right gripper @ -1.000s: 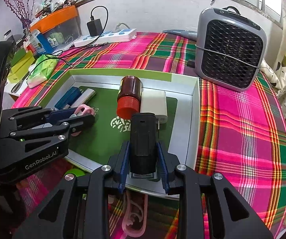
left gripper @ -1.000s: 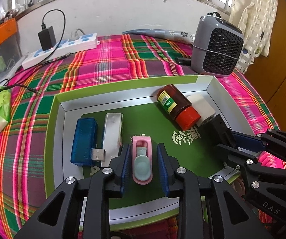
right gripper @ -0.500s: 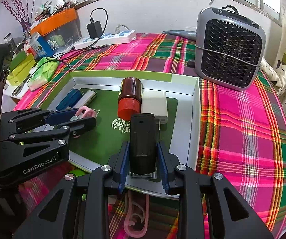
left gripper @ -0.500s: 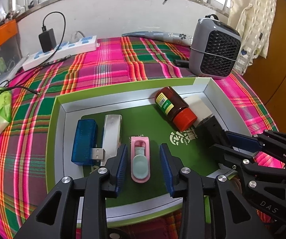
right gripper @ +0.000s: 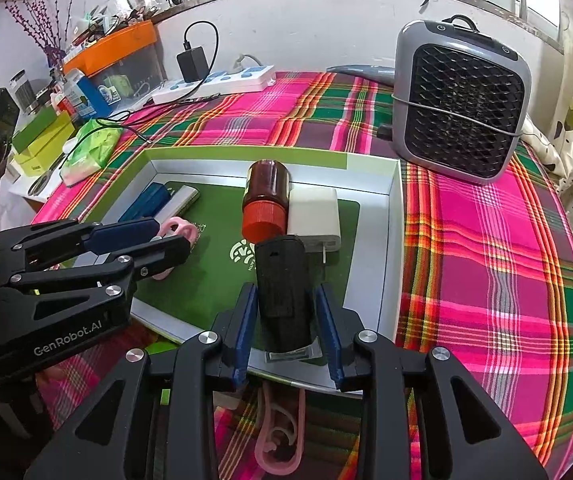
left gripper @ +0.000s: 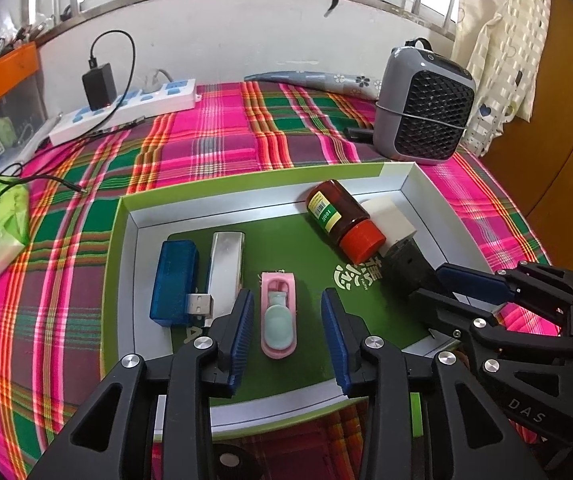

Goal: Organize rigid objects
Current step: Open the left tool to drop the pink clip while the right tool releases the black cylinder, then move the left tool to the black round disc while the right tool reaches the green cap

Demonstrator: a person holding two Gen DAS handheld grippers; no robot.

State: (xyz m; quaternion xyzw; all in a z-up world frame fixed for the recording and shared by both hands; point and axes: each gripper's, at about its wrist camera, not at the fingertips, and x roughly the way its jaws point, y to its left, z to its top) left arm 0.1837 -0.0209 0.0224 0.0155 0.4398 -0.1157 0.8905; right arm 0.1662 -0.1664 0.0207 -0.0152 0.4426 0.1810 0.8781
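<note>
**Pink clipper and black block released in tray**

Pink-and-mint clipper lies flat on the green liner of the tray, between the left claw, whose jaws have just been opening and stand clear of it. Right claw has also been opening; its pads flank the black block at the tray's 5 o'clock, narrow gaps showing. Recommended: withdraw both claws straight back without nudging. Blue stick and silver bar lie at 9 o'clock, brown bottle at 1 o'clock.
</note>
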